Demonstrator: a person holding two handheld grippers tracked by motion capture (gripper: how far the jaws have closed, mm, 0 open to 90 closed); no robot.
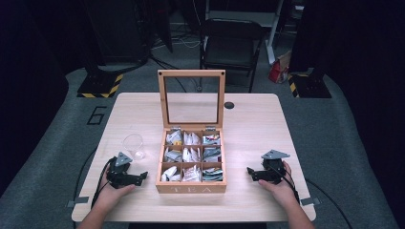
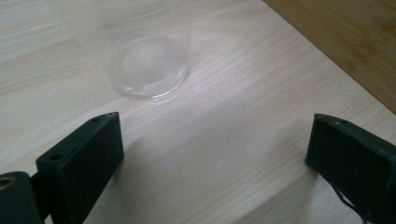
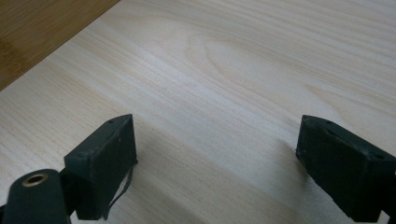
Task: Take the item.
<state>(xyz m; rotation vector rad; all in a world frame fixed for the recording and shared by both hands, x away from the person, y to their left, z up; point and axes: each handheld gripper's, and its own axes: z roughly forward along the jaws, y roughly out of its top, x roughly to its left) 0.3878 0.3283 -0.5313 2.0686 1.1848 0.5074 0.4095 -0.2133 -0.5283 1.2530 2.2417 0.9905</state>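
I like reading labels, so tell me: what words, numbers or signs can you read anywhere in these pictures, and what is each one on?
"TEA": on the front wall of the wooden box, in pale letters.
"6": a large dark numeral on the grey floor, left of the table.
Tea bag packets in the box's compartments: any print is too small and blurred to read.

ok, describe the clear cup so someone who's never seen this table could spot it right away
Start at the wooden tea box standing open in the middle of the table. Look just left of its middle row, ahead of the left gripper: the clear plastic cup stands there upright and empty. It is the one see-through, round thing on the table; the box is square, wooden and packed with tea bags.
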